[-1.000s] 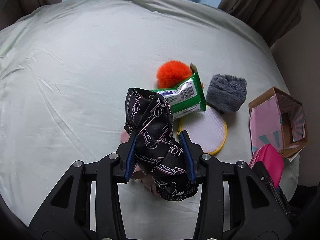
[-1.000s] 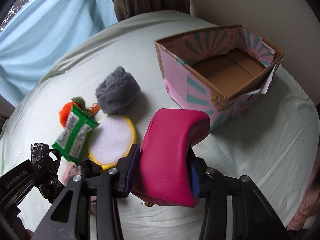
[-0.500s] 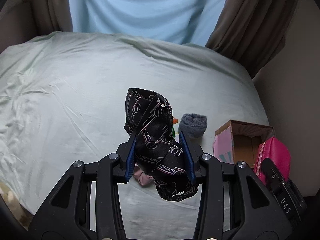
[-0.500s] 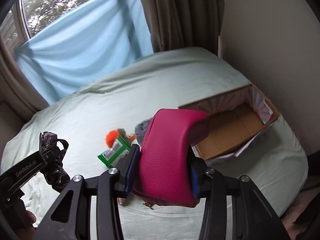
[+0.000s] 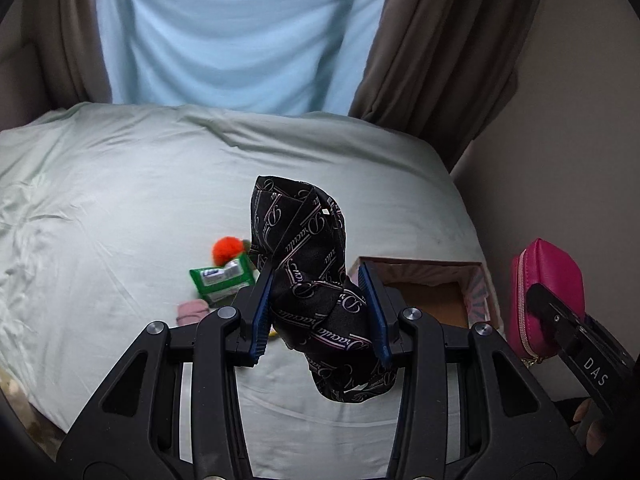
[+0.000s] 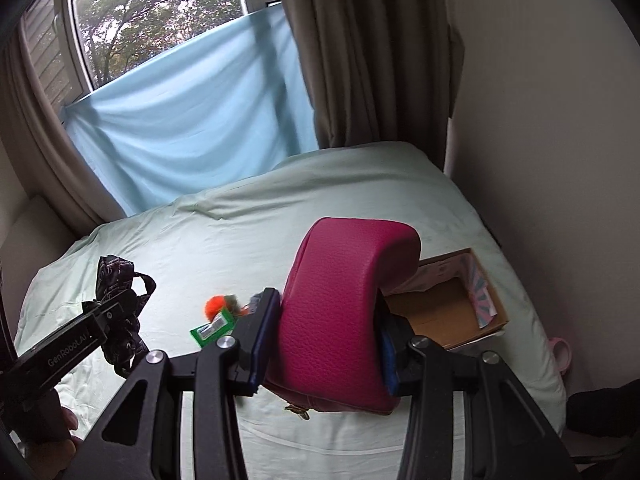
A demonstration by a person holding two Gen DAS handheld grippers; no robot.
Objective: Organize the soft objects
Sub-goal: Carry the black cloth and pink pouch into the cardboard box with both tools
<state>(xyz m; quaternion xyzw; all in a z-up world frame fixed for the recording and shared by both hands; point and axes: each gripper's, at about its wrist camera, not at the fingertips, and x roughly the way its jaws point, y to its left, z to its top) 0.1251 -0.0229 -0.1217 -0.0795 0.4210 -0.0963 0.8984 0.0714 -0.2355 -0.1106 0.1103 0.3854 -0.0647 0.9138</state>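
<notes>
The left gripper [image 5: 320,312] pinches a black scarf [image 5: 308,276] and the right gripper [image 6: 326,340] clamps a pink pouch [image 6: 340,312], both held high above the bed [image 5: 120,200]. The scarf's loose tail could snag the box [image 5: 480,276] rim when lowered, or the slick pouch could slip out. The box, at four o'clock from the scarf, looks empty; the wipes pack [image 5: 220,280] and orange pompom [image 5: 226,249] lie on the sheet at nine o'clock.

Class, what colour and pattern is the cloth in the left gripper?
The cloth is black with pale pink script lettering and stripes, clearest in the left wrist view.
</notes>
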